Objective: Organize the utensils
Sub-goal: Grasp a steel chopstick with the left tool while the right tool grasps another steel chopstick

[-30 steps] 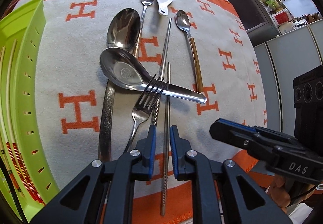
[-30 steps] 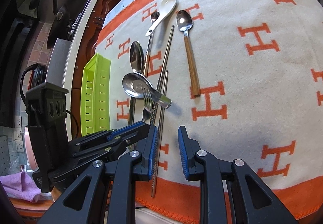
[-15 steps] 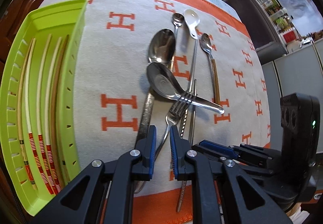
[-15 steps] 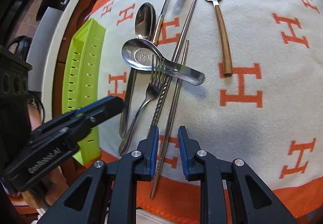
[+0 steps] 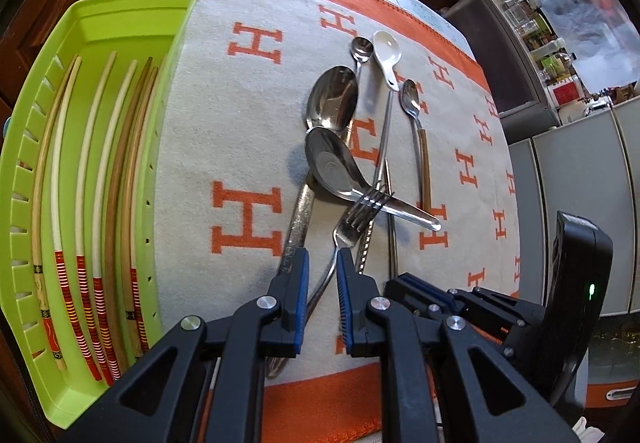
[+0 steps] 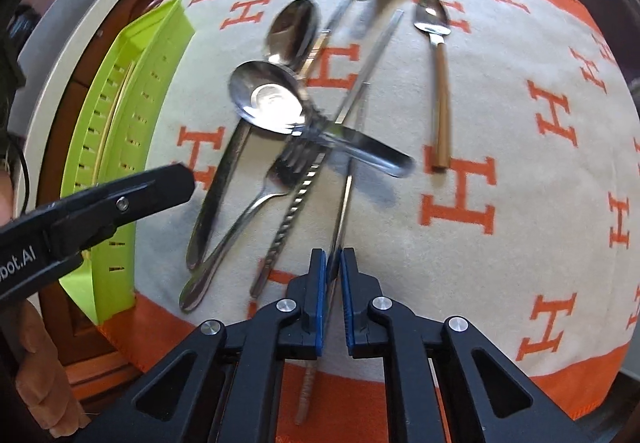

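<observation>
The green slotted tray (image 5: 120,15) at the left edge of the desk already holds the wooden and red-banded chopsticks (image 5: 80,211), lying side by side along its length. That part of the sorting looks done. Everything metal or ceramic is still out on the orange-and-grey H-patterned blanket (image 5: 248,115) that covers the desk.

Left to sort, as a tangled pile near the middle of the blanket:
- a large steel spoon (image 5: 332,95) with a textured handle
- a steel soup spoon (image 5: 332,163) lying across the pile
- a fork (image 5: 352,219) with its tines over the soup spoon's handle
- two metal chopsticks, one with a twisted grip (image 6: 296,199) and one plain (image 6: 344,199)
- toward the far edge, a small teaspoon (image 5: 362,47), a white ceramic spoon (image 5: 387,51) and a wooden-handled spoon (image 5: 418,135)

The right hand-held gripper (image 6: 331,275) has its jaws nearly closed around the plain metal chopstick, low on its shaft near the blanket's near orange border; whether the pads are already pressing it I cannot tell. The left hand-held gripper (image 5: 322,275) is narrowly open, with the fork's handle running between its jaws, apparently not clamped.

My judgement: roughly a third done, with the metal chopsticks next and the spoons and fork still untouched
</observation>
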